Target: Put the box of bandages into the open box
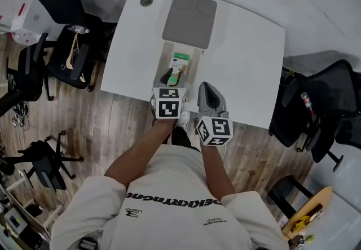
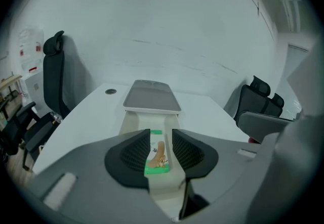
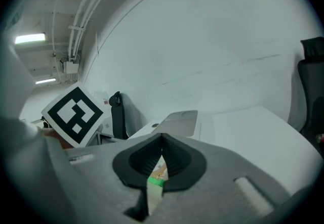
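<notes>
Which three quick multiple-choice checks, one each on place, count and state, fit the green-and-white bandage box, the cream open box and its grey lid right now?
1. Where is the green-and-white cardboard bandage box? A on the white table; B inside the long cream open box; C on the flat grey lid.
2. How many black-and-white marker cubes show in the head view? A one; B two; C four.
3. How is the lid? A swung open, flat beyond the box; B shut over the box; C standing upright.
Answers: B, cream walls flank it; B, two sit at the table's near edge; A, the box's inside lies uncovered.
</notes>
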A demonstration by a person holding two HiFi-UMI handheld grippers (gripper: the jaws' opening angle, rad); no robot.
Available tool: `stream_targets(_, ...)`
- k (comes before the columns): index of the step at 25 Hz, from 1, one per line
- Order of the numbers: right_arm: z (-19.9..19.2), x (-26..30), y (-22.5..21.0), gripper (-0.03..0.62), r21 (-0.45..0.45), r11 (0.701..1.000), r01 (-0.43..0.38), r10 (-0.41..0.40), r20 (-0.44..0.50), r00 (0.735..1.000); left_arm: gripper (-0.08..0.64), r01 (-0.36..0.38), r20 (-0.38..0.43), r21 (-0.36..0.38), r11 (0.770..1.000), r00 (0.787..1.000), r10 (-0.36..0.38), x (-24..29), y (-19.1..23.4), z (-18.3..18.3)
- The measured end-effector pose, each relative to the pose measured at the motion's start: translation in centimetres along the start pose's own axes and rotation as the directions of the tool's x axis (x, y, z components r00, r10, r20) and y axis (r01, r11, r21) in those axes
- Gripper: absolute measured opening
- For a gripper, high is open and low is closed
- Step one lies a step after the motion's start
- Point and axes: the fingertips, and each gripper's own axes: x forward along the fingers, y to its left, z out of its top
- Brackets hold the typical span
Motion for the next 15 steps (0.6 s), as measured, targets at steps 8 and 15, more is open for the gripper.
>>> stream_targets(8,1.6,-0.6,0.4,-0.002,-0.017,1.0,-0.003,0.003,0.031,1.0,0.075,0.025,0.054,0.006,1.0,0.998,-0.026,-2.1,-0.6,1.2)
stream_targets(15,3.9,-1.5,0.9,-0.002,-0.033,0.999,0.003,0.0,0.081,0.997,0.006,0.038,0.087,0.036,0.999,0.995,-0.041,-4.0,-1.2,1.7)
